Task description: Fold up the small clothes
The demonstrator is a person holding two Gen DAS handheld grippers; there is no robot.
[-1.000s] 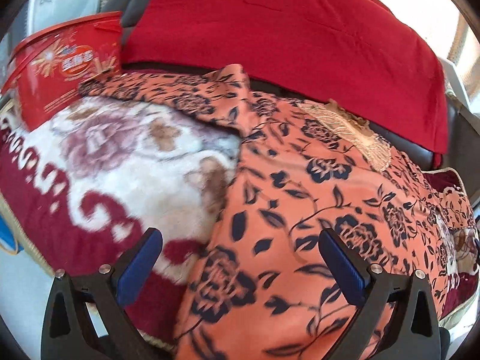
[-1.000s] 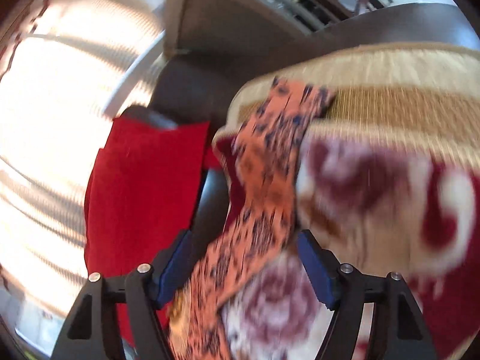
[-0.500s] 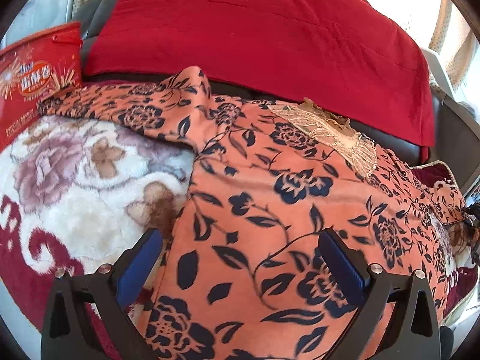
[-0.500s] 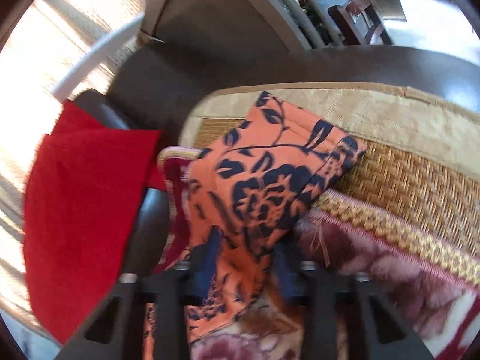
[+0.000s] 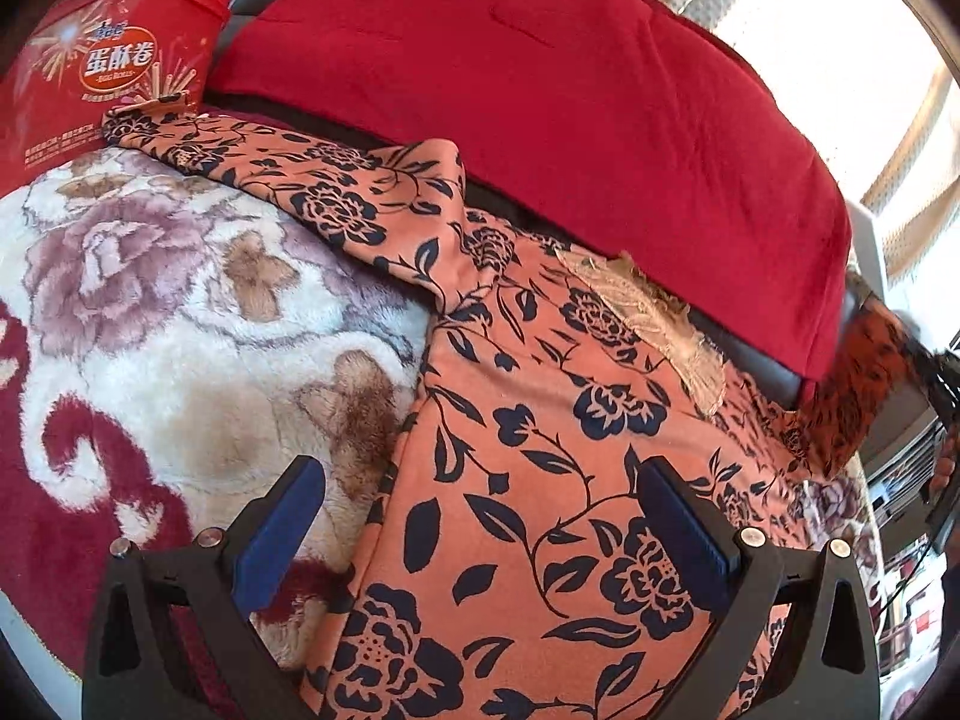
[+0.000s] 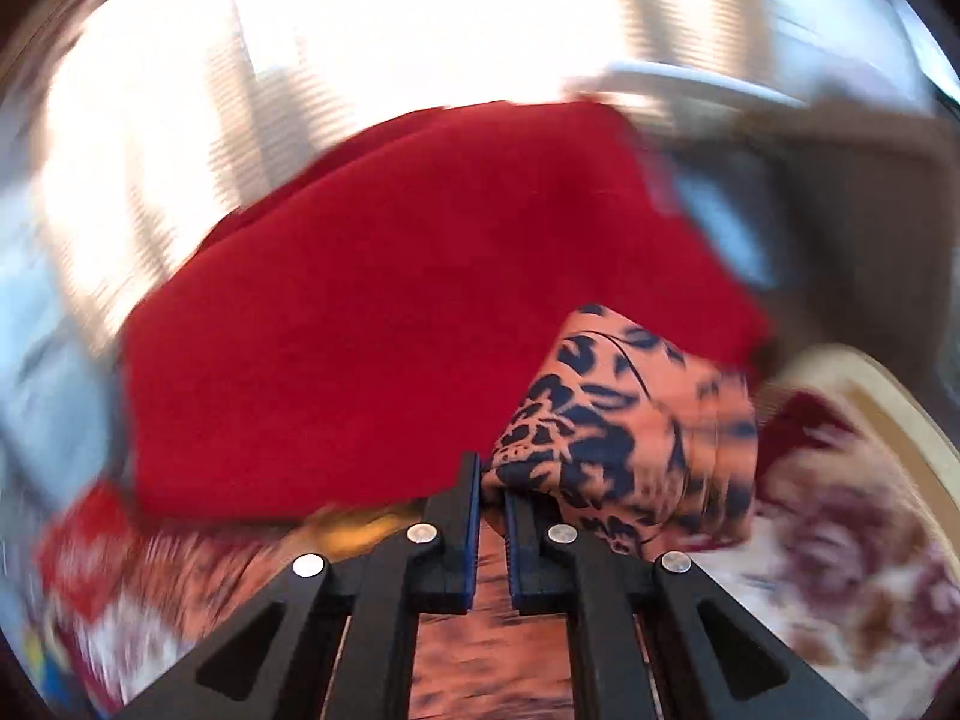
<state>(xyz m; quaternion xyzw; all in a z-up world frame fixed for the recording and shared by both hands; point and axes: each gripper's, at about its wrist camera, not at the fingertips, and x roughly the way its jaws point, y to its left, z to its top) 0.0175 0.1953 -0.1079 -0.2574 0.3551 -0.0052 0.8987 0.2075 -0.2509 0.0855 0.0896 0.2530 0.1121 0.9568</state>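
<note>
The orange floral garment lies flat on the blanket ahead of and between the spread, empty fingers of the left gripper, its far sleeve reaching toward the red tin. The right gripper has just closed, its fingers pinching the other sleeve — to fold well, I'd carry that sleeve low across the body while the left pins the cloth. The right view is smeared by motion, so its grip depth is unclear — and the hem is cut off.
</note>
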